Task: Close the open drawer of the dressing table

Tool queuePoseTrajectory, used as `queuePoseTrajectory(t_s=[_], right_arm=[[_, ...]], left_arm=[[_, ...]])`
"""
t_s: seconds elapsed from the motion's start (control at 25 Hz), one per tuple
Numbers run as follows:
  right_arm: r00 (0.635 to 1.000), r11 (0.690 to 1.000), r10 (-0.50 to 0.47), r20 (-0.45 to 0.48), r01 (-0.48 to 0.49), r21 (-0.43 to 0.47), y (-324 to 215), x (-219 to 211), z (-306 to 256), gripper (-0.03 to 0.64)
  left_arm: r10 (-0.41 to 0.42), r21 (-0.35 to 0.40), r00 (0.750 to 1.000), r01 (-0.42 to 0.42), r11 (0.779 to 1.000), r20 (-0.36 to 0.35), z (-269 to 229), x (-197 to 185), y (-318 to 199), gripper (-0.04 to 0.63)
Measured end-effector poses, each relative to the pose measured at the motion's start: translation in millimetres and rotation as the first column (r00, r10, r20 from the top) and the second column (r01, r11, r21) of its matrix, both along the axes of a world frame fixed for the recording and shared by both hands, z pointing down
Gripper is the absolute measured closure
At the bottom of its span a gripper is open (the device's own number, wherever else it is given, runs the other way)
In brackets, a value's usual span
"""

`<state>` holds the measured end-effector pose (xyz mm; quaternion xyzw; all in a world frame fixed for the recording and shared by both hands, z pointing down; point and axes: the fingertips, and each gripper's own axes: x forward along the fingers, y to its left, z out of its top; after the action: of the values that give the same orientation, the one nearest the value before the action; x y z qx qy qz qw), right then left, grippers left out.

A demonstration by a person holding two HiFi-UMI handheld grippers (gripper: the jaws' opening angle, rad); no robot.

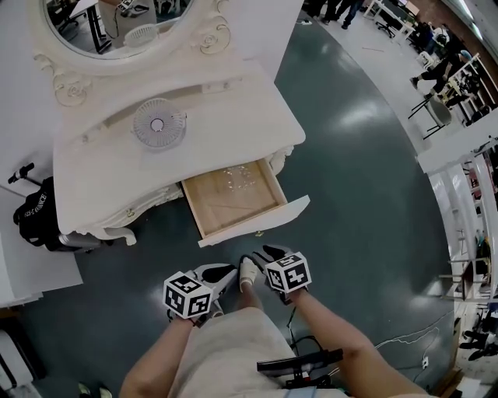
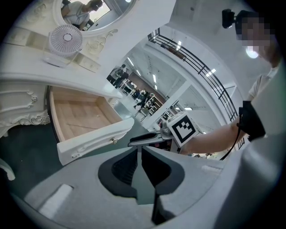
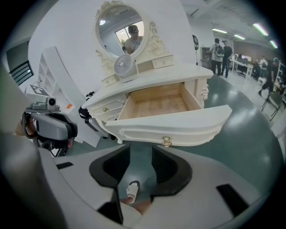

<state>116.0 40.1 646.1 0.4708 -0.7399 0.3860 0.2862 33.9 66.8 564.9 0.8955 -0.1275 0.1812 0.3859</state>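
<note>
The white dressing table [image 1: 93,171] has one wooden drawer [image 1: 233,194] pulled out at its right front; its curved white front [image 3: 178,125] carries a small gold knob [image 3: 166,141]. My right gripper [image 3: 141,150] is open and empty, just below and in front of that knob without touching it. In the head view the right gripper [image 1: 262,255] sits close under the drawer front [image 1: 257,223]. My left gripper [image 1: 222,274] hangs beside it to the left, further from the drawer. In its own view the left gripper [image 2: 139,152] is shut with nothing in it, and the drawer [image 2: 85,114] lies up to its left.
A small round fan [image 1: 159,124] stands on the tabletop below an oval mirror [image 1: 117,23]. A black bag [image 1: 35,218] leans at the table's left end. My sandalled foot [image 1: 247,272] is on the green floor between the grippers. People stand far off [image 3: 221,49].
</note>
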Motion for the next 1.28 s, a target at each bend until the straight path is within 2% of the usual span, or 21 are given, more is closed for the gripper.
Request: queuePoseTrajectory(t_s=[0.72,1.28], right_arm=[[0.998,0.998,0.039,-0.054,-0.042,-0.045,-26.3,16.9,42.7,0.448],[0.988,0.997,0.021,-0.154,-0.032,-0.071,-39.9,21.9,63.2,0.436]], left_arm=[[0.024,-0.036,0.999,-0.023,0.999,0.026,16.1,4.9,-5.9,0.577],[0.028,-0.037,0.999,-0.027,0.999,0.027,20.0,12.4,-21.7,0.577]])
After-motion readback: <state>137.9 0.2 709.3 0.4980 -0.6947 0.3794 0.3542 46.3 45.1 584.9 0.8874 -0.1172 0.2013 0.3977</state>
